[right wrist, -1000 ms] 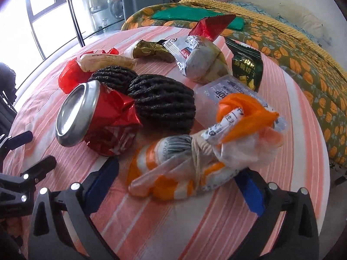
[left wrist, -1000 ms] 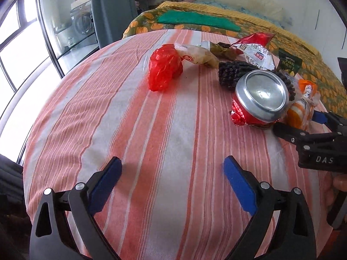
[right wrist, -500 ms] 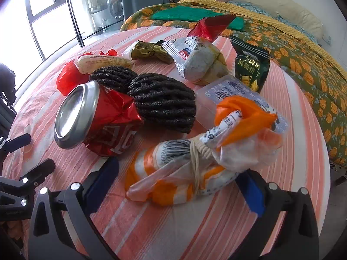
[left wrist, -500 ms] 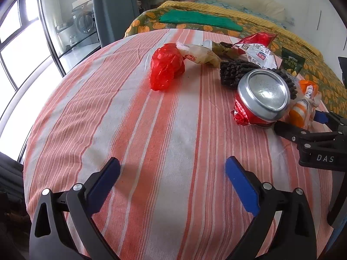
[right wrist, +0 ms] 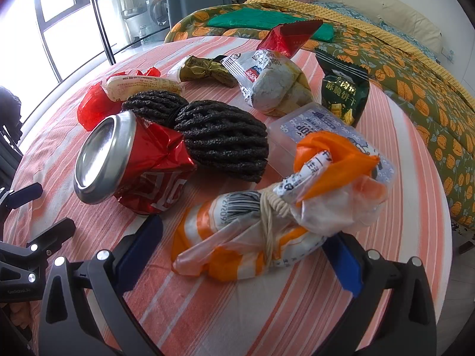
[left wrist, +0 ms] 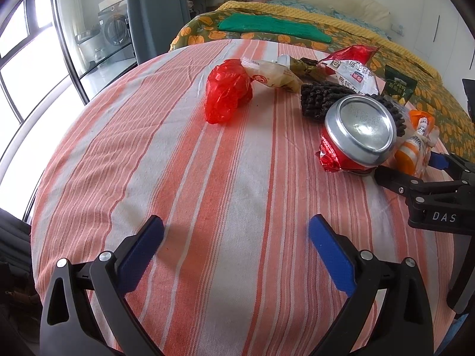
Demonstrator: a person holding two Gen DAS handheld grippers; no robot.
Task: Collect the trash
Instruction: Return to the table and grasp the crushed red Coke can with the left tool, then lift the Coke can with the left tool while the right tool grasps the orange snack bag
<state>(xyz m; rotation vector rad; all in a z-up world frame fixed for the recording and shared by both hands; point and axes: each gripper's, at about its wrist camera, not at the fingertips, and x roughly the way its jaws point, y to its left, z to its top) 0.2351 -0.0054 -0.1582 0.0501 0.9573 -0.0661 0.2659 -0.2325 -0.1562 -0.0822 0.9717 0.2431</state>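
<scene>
Trash lies on a round table with a striped orange cloth (left wrist: 184,178). A crushed red can (right wrist: 133,163) lies on its side; it also shows in the left wrist view (left wrist: 356,133). An orange-and-white tied plastic wrapper (right wrist: 267,222) lies between the open fingers of my right gripper (right wrist: 240,249), not gripped. A black knotted bundle (right wrist: 216,142), a red plastic bag (left wrist: 227,95), snack packets (right wrist: 273,80) and a green biscuit packet (right wrist: 344,92) lie around. My left gripper (left wrist: 234,252) is open and empty over bare cloth, well short of the trash.
A clear plastic box (right wrist: 311,124) lies under the orange wrapper. A bed with a floral cover (right wrist: 400,59) stands behind the table. Glass doors and a window (left wrist: 44,59) are at the left. The right gripper's body (left wrist: 430,195) shows in the left wrist view.
My right gripper has edged forward, so the orange wrapper sits deeper between its fingers. My left gripper has drawn back slightly. No trash has moved.
</scene>
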